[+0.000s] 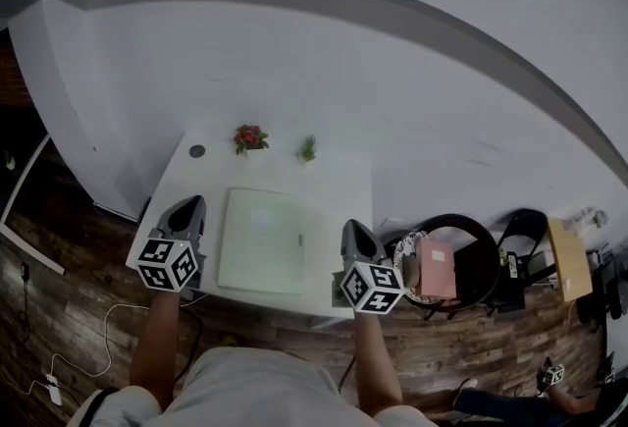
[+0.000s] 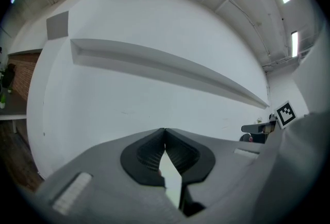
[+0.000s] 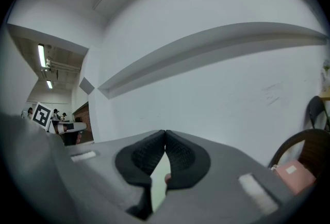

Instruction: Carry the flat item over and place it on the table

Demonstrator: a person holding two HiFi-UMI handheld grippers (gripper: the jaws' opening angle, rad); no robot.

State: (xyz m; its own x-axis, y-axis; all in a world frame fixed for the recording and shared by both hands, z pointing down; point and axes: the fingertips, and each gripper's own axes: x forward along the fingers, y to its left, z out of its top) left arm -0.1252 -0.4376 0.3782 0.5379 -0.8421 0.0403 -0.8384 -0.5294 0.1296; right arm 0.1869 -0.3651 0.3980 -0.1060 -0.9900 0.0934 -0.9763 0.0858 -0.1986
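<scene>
A pale green flat item [image 1: 263, 240] lies on the white table [image 1: 339, 182], close to its near edge. My left gripper [image 1: 188, 209] hovers over the table's left edge, a little left of the item and not touching it. My right gripper [image 1: 355, 231] is off the item's right side, also apart from it. Both point toward the white wall. The left gripper view shows the left gripper [image 2: 164, 131] with its jaws pressed tip to tip and nothing between them. In the right gripper view, the right gripper [image 3: 165, 132] is likewise shut and holds nothing.
A small red flower pot [image 1: 249, 136], a green plant [image 1: 308, 149] and a dark round disc [image 1: 197, 151] stand at the table's far side. A black chair [image 1: 469, 263] holding a pink item [image 1: 437, 268] stands right of the table, with another chair [image 1: 522, 231] and a cardboard box [image 1: 569, 258] beyond. A white cable [image 1: 108, 317] runs over the wooden floor.
</scene>
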